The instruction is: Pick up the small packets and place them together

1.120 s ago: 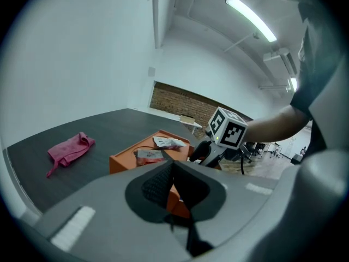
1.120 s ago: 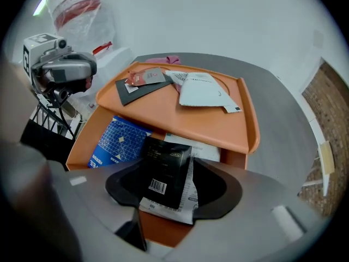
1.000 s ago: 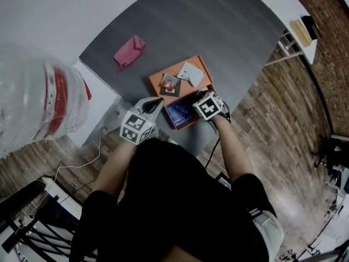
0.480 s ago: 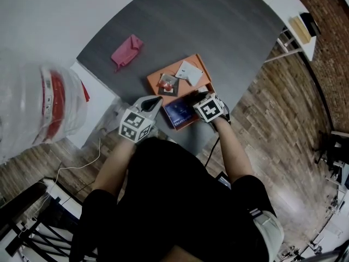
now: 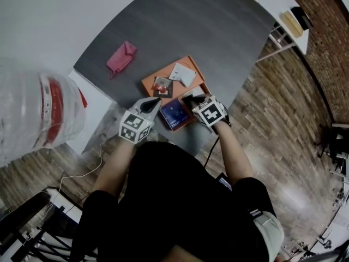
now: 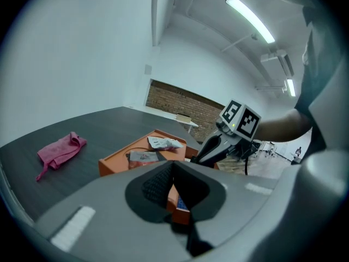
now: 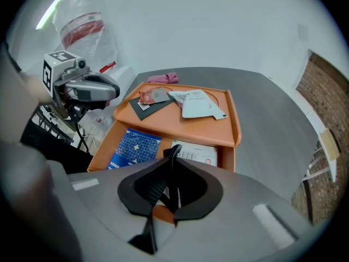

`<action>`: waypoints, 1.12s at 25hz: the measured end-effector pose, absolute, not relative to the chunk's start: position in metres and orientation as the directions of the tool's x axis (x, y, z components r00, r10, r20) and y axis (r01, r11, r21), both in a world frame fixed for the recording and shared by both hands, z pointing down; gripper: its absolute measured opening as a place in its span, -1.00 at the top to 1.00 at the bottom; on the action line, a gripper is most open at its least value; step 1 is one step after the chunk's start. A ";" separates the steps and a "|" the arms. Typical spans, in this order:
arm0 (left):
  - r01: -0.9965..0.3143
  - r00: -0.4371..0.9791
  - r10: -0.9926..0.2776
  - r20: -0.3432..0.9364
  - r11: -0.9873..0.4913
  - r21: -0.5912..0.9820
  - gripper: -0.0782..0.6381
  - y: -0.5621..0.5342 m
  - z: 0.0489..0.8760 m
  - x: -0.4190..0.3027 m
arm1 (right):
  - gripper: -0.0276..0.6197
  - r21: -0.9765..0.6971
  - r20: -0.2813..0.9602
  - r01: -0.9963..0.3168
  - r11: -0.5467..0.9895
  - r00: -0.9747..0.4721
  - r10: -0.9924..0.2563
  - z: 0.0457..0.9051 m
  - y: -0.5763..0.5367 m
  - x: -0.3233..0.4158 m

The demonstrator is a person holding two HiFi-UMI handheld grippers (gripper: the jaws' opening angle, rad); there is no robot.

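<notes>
An orange box sits on the dark grey table. Its upper shelf holds a red packet on a dark card and a white packet. Its lower part holds a blue packet and a white labelled packet. My right gripper hangs over the box's near right corner, pointing steeply down. Its jaws have just been closing and now pinch a thin dark packet, whose tip sticks up between them. My left gripper stays shut and empty at the box's near left edge.
A pink cloth lies on the table beyond the box. A clear plastic bag with red print stands at the left on a white surface. The table's near edge is just under my hands, with wooden floor to the right.
The right gripper has lifted a little over the box's near right corner, and a dark sliver now shows at its tips. The left gripper has kept its place.
</notes>
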State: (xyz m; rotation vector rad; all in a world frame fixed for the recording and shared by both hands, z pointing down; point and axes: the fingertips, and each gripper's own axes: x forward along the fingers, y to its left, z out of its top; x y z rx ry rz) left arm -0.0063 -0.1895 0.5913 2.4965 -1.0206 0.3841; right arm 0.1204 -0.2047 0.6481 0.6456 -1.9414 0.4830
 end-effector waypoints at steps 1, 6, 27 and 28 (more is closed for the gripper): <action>-0.714 0.694 -0.601 0.397 -0.647 0.268 0.79 -0.190 0.590 -0.005 | 0.81 -0.056 0.897 -0.619 0.783 -0.375 -0.232 0.643 -0.203 0.119; -0.715 0.694 -0.612 0.379 -0.647 0.265 0.79 -0.192 0.584 -0.002 | 0.82 -0.030 0.863 -0.593 0.805 -0.421 -0.278 0.610 -0.203 0.114; -0.785 0.616 -0.695 0.370 -0.577 0.224 0.79 -0.194 0.570 -0.035 | 0.83 -0.587 0.500 -0.628 0.511 -0.777 -0.382 0.546 -0.272 0.056; -0.790 0.610 -0.699 0.374 -0.571 0.221 0.79 -0.192 0.570 -0.038 | 0.83 -0.643 0.476 -0.614 0.458 -0.789 -0.389 0.548 -0.276 0.052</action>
